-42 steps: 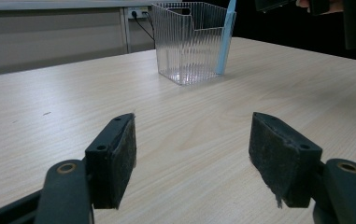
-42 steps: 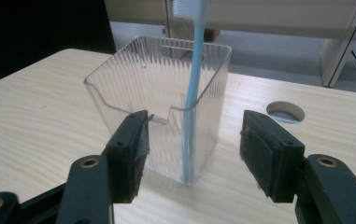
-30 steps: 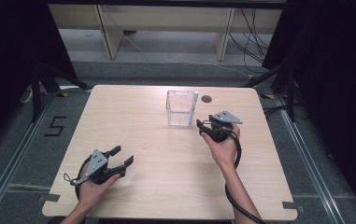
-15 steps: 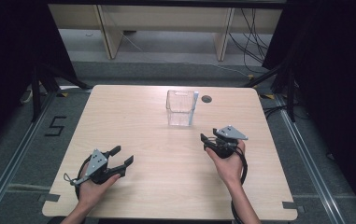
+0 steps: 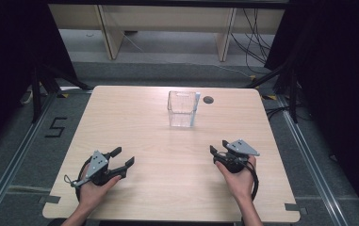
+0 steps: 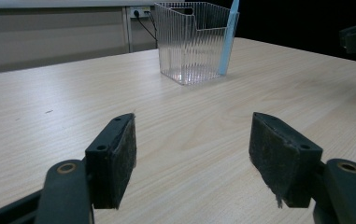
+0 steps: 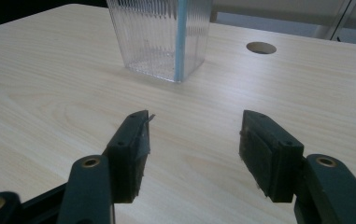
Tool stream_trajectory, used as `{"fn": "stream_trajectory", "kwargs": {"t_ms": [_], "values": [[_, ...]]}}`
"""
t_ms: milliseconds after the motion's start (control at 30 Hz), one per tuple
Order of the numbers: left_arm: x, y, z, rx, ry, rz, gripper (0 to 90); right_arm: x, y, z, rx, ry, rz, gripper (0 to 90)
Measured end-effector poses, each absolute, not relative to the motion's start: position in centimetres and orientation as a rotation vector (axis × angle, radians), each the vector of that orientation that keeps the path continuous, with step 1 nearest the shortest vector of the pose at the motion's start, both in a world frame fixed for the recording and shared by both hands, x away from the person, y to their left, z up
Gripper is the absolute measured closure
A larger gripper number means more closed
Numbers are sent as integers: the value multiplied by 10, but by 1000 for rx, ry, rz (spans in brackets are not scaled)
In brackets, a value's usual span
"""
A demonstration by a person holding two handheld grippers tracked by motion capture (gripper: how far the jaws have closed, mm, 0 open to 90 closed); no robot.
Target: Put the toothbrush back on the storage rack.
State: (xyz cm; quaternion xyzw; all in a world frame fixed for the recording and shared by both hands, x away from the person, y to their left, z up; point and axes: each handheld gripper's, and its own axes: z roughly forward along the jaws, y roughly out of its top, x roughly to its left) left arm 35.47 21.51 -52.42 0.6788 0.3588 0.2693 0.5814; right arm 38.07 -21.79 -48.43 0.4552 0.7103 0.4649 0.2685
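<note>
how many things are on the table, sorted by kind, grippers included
clear ribbed container: 1
light blue stick standing in the container: 1
hand-held grippers, left gripper and right gripper: 2
total: 4

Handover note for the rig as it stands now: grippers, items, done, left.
Left gripper: jaws open, empty, low over the near left of the light wooden table.
Right gripper: jaws open, empty, over the near right of the table.
Clear ribbed plastic container: upright at the far middle of the table, next to the round cable hole. A light blue flat stick stands upright at its right corner; I cannot tell whether it is inside or leaning outside.
Done: the stick appears placed at the container; nothing is held.
Left: probably nothing, beyond checking the stick's seating.
</note>
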Motion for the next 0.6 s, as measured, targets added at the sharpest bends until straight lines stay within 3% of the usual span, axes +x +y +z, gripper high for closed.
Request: {"fn": "stream_trajectory", "kwargs": {"t_ms": [600], "values": [[355,216,-524,1587,852,628,320,353,-237,-496,1238,1892,1234,437]]}}
